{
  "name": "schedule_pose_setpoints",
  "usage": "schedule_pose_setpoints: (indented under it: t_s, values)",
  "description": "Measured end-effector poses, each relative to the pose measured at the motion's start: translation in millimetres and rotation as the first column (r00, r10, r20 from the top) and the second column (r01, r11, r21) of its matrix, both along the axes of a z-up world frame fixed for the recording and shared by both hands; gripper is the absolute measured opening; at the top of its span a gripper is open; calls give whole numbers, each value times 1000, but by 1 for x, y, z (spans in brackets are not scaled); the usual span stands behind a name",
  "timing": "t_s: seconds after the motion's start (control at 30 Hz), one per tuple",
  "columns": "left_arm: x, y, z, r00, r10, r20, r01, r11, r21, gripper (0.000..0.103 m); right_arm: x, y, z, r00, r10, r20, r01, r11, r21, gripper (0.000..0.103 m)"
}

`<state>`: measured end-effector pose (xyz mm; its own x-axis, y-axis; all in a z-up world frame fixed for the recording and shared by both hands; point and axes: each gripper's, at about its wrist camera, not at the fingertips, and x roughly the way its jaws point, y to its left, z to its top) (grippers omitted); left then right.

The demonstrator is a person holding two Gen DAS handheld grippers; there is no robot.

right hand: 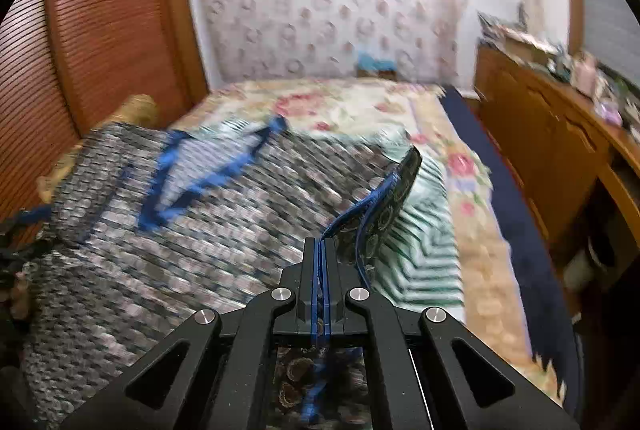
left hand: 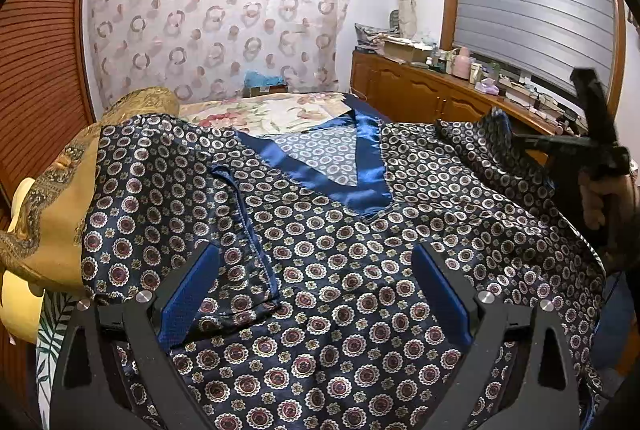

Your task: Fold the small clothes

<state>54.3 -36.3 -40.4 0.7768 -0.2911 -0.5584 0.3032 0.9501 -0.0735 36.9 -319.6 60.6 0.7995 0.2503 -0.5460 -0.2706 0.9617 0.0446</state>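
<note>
On the bed (left hand: pixel 280 109), one patterned navy garment (left hand: pixel 340 250) w/ blue V-neck trim is being spread flat. The left gripper (left hand: pixel 316 294) is being held above it, jaws wide apart, nothing gripped. One sleeve edge (right hand: pixel 384 197) is being pinched by the right gripper (right hand: pixel 320 258), jaws fully closed on fabric. One gold pillow (left hand: pixel 60 189) is being overlapped at left.

Navy satin top (left hand: pixel 328 250) w/ small round medallion print, spread front-up across the bed. Shiny blue V-neck band (left hand: pixel 340 165) at the far end. One sleeve lies folded in over the chest; the other sleeve's blue-trimmed edge (right hand: pixel 384 197) is lifted off the bed.
</note>
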Motion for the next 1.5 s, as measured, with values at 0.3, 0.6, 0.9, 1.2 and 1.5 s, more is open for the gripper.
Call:
schedule_pose_setpoints:
  t_s: [0.3, 0.6, 0.9, 1.2, 1.5]
  values:
    - [-1, 5, 1, 1000, 11, 2, -11, 1000, -4, 98, -11, 49, 4, 993, 115, -2, -115, 992, -57, 10]
    - [3, 14, 3, 1000, 27, 1, -27, 1000, -4, 98, 31, 7, -18, 996, -50, -70, 43, 994, -102, 43]
    - [19, 39, 9, 997, 75, 6, -75, 997, 15, 98, 91, -11, -56, 972, -90, -216, 73, 994, -82, 36]
    - [38, 67, 13, 990, 137, 9, -138, 990, 41, 98, 89, -26, -52, 979, -124, -160, 111, 990, -90, 3]
    - [62, 89, 17, 987, 160, 10, -160, 985, 62, 86, 96, -20, -66, 974, -134, -185, 116, 988, -102, 3]
